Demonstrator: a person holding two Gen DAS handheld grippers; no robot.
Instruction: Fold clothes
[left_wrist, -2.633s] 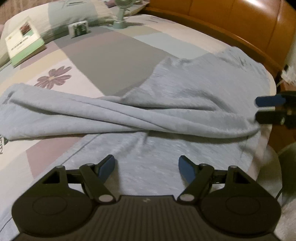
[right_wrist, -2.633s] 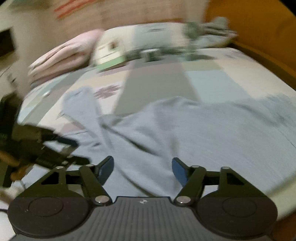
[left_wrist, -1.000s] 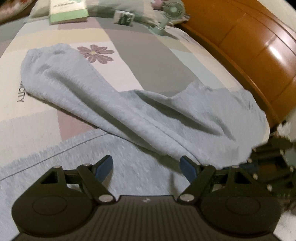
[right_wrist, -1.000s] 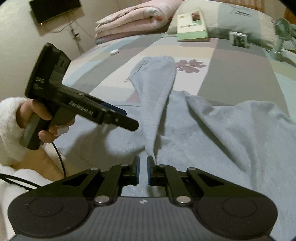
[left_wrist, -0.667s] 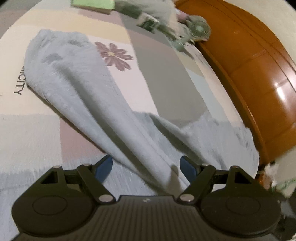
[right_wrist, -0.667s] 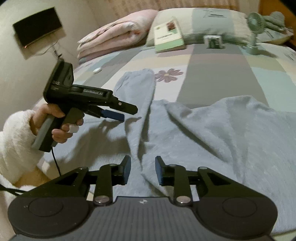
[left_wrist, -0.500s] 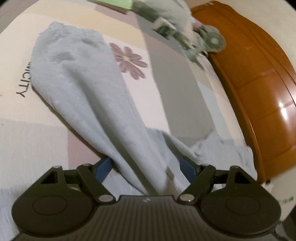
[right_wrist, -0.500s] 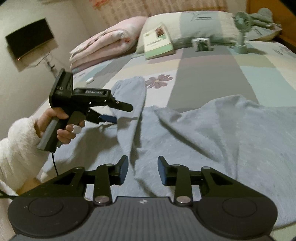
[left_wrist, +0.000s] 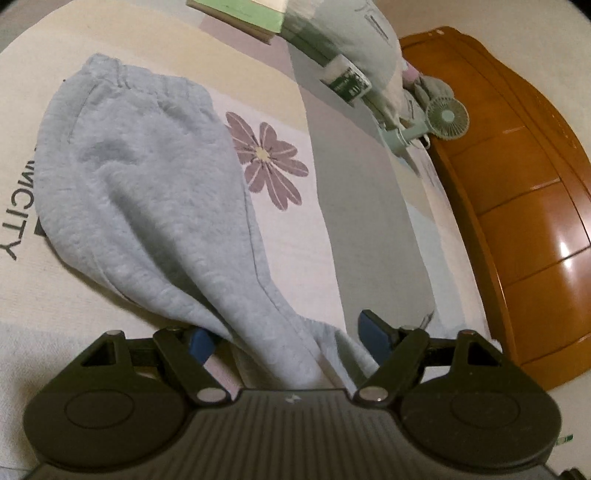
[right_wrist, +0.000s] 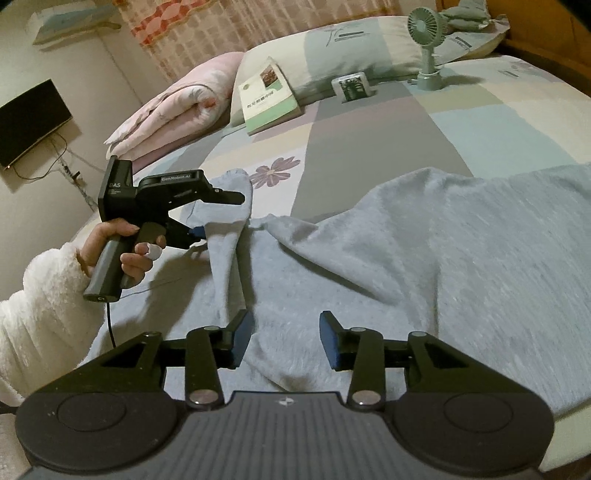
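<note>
A light grey sweatshirt (right_wrist: 406, 258) lies spread on the bed. Its long sleeve (left_wrist: 147, 184) runs from the cuff (left_wrist: 147, 77) at the far left down to my left gripper (left_wrist: 286, 338). That gripper's jaws stand wide on either side of the sleeve and are closing; the right pad is still apart from the cloth. In the right wrist view the left gripper (right_wrist: 218, 216) straddles the sleeve (right_wrist: 225, 251) near the shoulder, held by a hand (right_wrist: 122, 243). My right gripper (right_wrist: 286, 338) hovers over the sweatshirt's near edge, jaws opening, with nothing pressed between the pads.
A book (right_wrist: 267, 98), a small box (right_wrist: 352, 86) and a green desk fan (right_wrist: 428, 40) sit near the pillow at the head of the bed. A folded pink quilt (right_wrist: 177, 107) lies at the far left. A wooden bed board (left_wrist: 535, 221) runs along the right.
My right gripper has let go of the sleeve and its jaws have parted. The left gripper has swung over to the sleeve, rolled, and now has it between its jaws.
</note>
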